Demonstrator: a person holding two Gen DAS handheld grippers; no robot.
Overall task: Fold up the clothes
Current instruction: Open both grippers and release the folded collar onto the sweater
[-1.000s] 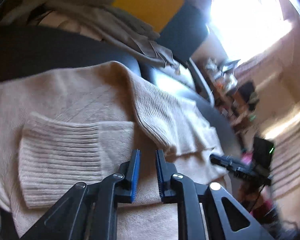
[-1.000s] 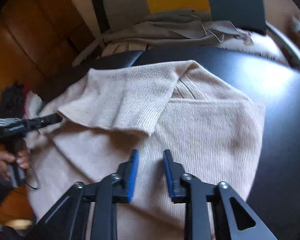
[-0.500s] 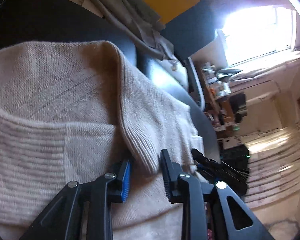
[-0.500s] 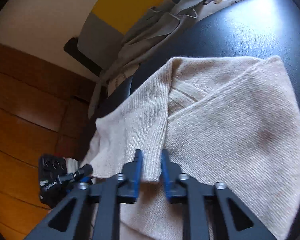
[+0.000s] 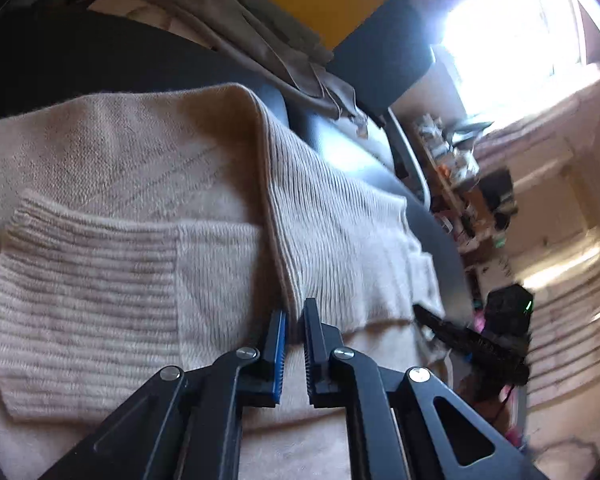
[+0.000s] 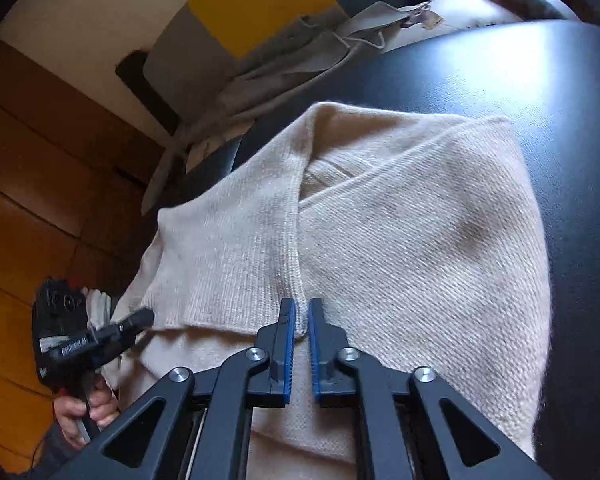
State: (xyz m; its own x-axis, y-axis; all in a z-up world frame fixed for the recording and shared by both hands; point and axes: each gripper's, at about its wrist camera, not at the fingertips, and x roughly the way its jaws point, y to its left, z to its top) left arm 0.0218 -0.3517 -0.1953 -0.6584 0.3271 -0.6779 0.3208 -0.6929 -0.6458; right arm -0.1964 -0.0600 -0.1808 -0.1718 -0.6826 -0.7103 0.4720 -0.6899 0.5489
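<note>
Both jaws had just closed: left hand-held gripper [image 5: 295,322] & right hand-held gripper [image 6: 299,312] each pinched a folded edge of the beige knit sweater [image 6: 400,240] lying on dark tabletop [image 6: 560,100], so prob. ready to lift for next fold.

A lived-in home room: a sunlit window [image 5: 512,32], cluttered shelves [image 5: 460,184], wood-panelled wall [image 6: 40,184], and clothes draped over a chair [image 6: 300,52] beside a dark table [image 6: 520,76].

Black tongs [image 5: 295,322] — blue pads, silver screws.
</note>
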